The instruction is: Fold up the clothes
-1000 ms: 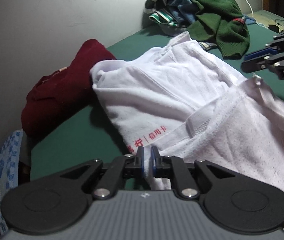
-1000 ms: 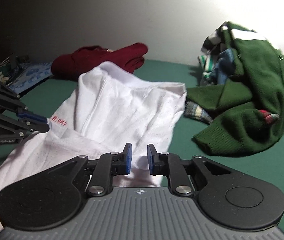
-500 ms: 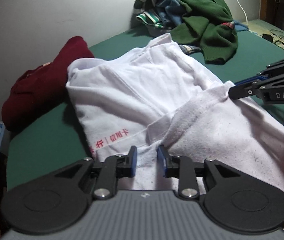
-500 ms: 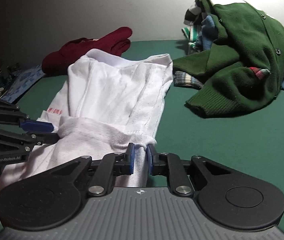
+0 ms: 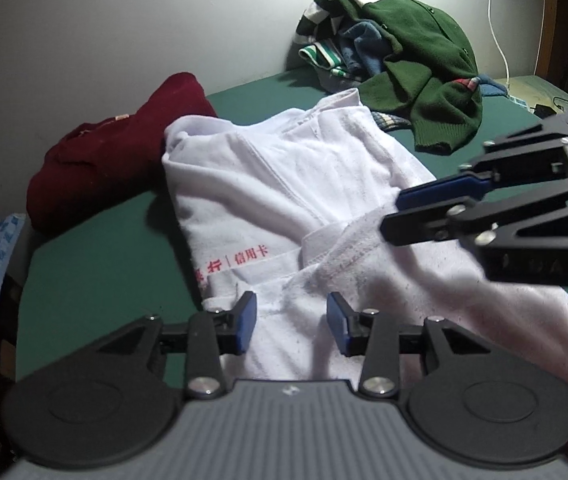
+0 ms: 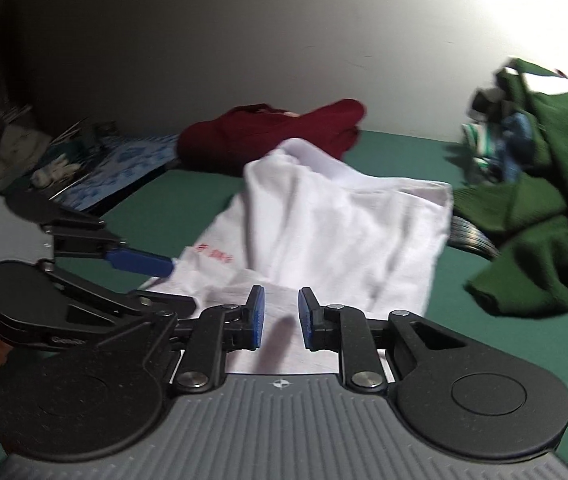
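Both tongs, left point(image 5: 291, 322) and right point(image 6: 280, 317), hover over a folded white T-shirt point(image 5: 284, 200) on green bedding point(image 5: 96, 256), jaws opening, gripping nothing.

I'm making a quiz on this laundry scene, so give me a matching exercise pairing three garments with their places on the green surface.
Things:
1. white shirt
2. red garment
3. green cardigan

Places:
A. on the heap of clothes at the far wall
B. spread in the middle, under both grippers
C. folded by the wall, left of the white one

Pairs: 1-B, 2-C, 3-A
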`<state>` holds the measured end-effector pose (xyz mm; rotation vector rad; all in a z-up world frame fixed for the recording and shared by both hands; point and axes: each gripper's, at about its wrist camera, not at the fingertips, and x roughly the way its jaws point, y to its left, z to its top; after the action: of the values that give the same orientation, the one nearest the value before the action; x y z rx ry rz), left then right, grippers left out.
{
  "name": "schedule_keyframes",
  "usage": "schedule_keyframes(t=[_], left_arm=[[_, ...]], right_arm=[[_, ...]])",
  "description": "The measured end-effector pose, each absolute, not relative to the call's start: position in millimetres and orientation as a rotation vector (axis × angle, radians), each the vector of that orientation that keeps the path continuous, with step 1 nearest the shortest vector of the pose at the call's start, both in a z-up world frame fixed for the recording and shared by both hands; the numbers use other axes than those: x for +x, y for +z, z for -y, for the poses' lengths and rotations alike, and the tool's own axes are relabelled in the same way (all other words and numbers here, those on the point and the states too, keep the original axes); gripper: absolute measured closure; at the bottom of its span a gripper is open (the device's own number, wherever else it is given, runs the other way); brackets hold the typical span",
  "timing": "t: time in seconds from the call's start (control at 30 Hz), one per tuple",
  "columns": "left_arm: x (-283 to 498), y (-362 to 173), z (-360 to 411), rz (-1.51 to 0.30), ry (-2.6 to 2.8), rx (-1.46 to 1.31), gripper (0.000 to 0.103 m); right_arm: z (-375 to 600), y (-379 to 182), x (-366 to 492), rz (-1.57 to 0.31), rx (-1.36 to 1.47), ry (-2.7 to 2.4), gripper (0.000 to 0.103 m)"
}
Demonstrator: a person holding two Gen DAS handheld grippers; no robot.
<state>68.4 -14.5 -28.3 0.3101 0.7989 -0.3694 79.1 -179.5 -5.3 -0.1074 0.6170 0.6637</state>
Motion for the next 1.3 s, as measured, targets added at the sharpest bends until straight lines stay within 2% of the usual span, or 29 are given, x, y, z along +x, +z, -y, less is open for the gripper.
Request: schedule_keyframes(t=[0.1,0.27,0.3,0.37,0.53,0.7,0.8,0.87,0.9,1.0,1.17,1.23,1.3], left_arm=[[60.5,-32.5,11.9,-0.822,-0.379,0.314,0.060],[51.6,-39.0,7.2,-0.844,-0.380,0.314,0.055],[50.6,-39.9,6.4,-0.845,-0.378,0.311,0.054],[50.0,-41.1,4.8,-0.847,-0.374,0.305,0.053],[57.8,-40.2,5.3,-0.837,-0.369,0.298,0.046],[68.2,-44.2,2.4,-0.832,-0.363,0.296,0.034],[72.0,-42.2,-1.8,-0.833,-0.355,0.274,0.037],[73.2,-38.8,-4.1,-0.828,-0.349,0.252,0.051],[73.7,-37.5,-4.6,-0.826,-0.349,0.241,0.052],[76.7,-41.6,-1.1,-0.835,-0.344,0.247,0.051],[78.0,-44.5,0.6,-0.821,-0.325,0.290,0.037],[79.3,-43.4,-3.8,-0.830,-0.315,0.285,0.037],[75.3,-38.2,-7.3,-0.835,-0.304,0.294,0.042]], right_arm=[[150.4,-9.8,83.2,-0.592,-0.202,0.730,0.080],[126.1,-32.0,98.9,-0.668,-0.336,0.776,0.081],[125.7,-33.3,97.8,-0.657,-0.354,0.781,0.084],[126.9,-30.4,95.6,-0.635,-0.360,0.780,0.100],[130.5,-30.0,99.4,-0.615,-0.304,0.742,0.100],[136.9,-35.0,102.4,-0.596,-0.249,0.684,0.093],[164.4,-19.9,97.1,-0.537,-0.169,0.533,0.092],[191.9,-9.8,94.5,-0.556,-0.059,0.507,0.092],[202.3,-8.1,93.0,-0.586,-0.020,0.522,0.092],[217.4,-12.2,89.5,-0.686,0.034,0.592,0.092],[211.7,-38.9,93.1,-0.763,0.014,0.516,0.095],[218.5,-43.7,94.9,-0.745,0.061,0.468,0.098],[221.8,-40.7,93.6,-0.747,0.074,0.443,0.099]])
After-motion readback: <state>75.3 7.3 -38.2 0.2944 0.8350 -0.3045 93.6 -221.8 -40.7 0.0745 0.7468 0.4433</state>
